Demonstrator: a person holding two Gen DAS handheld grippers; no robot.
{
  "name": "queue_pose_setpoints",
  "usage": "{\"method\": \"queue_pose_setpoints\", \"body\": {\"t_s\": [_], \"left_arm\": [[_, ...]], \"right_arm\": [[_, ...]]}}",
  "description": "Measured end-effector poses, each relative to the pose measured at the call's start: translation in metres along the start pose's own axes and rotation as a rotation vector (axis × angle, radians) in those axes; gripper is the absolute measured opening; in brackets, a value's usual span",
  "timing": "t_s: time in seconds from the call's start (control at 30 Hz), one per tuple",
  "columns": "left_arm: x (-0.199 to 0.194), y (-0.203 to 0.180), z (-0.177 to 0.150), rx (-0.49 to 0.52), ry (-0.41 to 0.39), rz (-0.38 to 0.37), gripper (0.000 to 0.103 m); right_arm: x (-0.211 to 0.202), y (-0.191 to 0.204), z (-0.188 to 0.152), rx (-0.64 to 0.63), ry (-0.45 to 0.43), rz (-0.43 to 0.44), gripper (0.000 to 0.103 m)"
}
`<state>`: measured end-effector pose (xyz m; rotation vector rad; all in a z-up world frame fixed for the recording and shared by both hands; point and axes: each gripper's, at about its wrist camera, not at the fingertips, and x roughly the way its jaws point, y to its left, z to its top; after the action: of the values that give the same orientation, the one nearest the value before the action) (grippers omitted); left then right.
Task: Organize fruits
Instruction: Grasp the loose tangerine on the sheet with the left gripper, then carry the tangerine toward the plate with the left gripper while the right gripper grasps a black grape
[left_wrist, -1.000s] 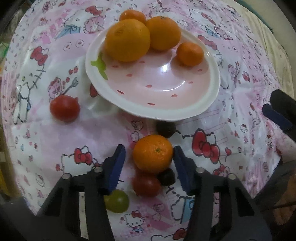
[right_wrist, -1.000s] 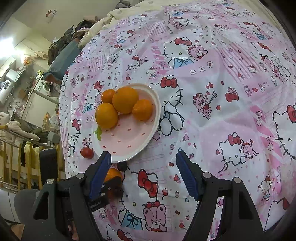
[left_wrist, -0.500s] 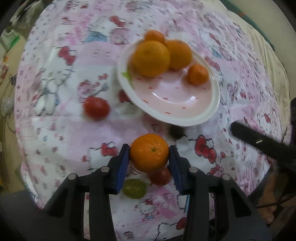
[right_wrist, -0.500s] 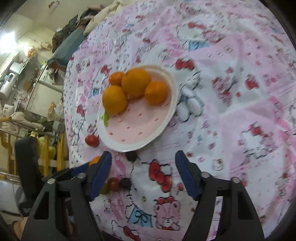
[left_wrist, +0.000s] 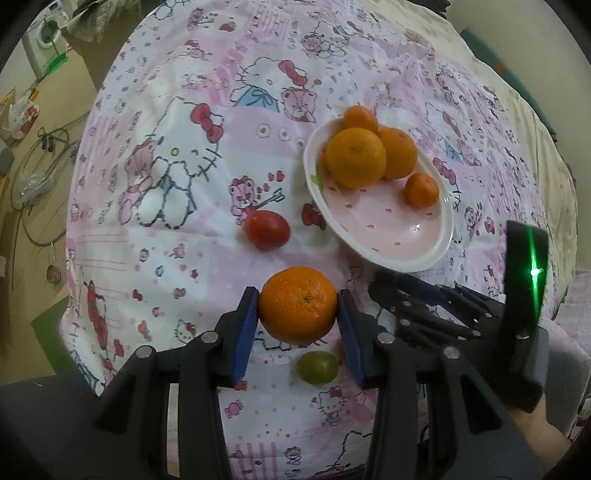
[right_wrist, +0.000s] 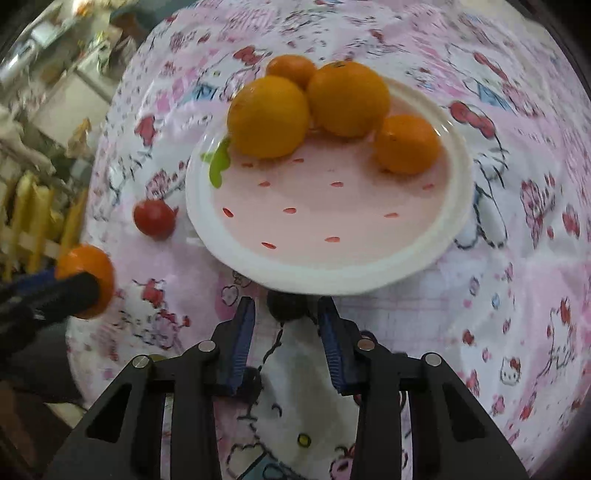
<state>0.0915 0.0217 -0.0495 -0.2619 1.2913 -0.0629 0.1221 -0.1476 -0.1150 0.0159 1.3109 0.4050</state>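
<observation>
My left gripper (left_wrist: 297, 300) is shut on a small orange (left_wrist: 297, 310) and holds it above the cloth; this orange (right_wrist: 88, 267) also shows at the left of the right wrist view. A pink plate (left_wrist: 448, 236) with several oranges (left_wrist: 356, 157) lies beyond it. My right gripper (right_wrist: 286, 314) points down just below the plate (right_wrist: 332, 284). Its jaws are closing around a dark grape (right_wrist: 287, 305), with a thin gap still showing on each side. A red tomato (left_wrist: 266, 229) lies left of the plate, and a green grape (left_wrist: 317, 366) lies under the held orange.
A pink patterned cloth (left_wrist: 184, 258) covers the round table, which drops off at the left to a floor with cables (left_wrist: 40, 147). The right gripper's black body (left_wrist: 524, 295) reaches in from the right, close to my left gripper. Another dark fruit (right_wrist: 252, 374) hides behind the right gripper's left finger.
The left gripper closed on the orange and lifted it off the cloth. The right gripper dropped toward the plate's near edge and narrowed its jaws around the dark grape.
</observation>
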Motion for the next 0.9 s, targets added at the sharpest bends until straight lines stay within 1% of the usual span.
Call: {"method": "queue_pose_setpoints", "body": {"t_s": [0.1, 0.17, 0.2, 0.33, 0.63, 0.8, 0.9], "left_arm": [[0.000, 0.004, 0.000, -0.006, -0.003, 0.003, 0.038], [0.001, 0.006, -0.001, -0.011, -0.002, 0.006, 0.038], [0.000, 0.008, -0.001, -0.013, -0.002, 0.008, 0.038], [0.001, 0.007, 0.000, -0.016, -0.004, 0.014, 0.038], [0.003, -0.004, 0.005, -0.007, -0.013, 0.028, 0.038], [0.009, -0.022, 0.009, 0.021, -0.013, 0.033, 0.038], [0.014, -0.032, 0.010, 0.035, -0.006, 0.032, 0.038]], "right_arm": [[0.006, 0.007, 0.002, -0.038, -0.012, -0.029, 0.034], [0.009, 0.008, 0.002, -0.052, -0.010, -0.054, 0.024], [0.009, 0.007, 0.003, -0.053, -0.007, -0.062, 0.024], [0.005, 0.003, 0.004, -0.047, -0.002, -0.036, 0.023], [-0.018, -0.005, -0.015, 0.016, 0.006, 0.046, 0.023], [-0.040, -0.026, -0.025, 0.077, -0.017, 0.068, 0.023], [-0.049, -0.046, -0.026, 0.146, -0.034, 0.066, 0.023]]}}
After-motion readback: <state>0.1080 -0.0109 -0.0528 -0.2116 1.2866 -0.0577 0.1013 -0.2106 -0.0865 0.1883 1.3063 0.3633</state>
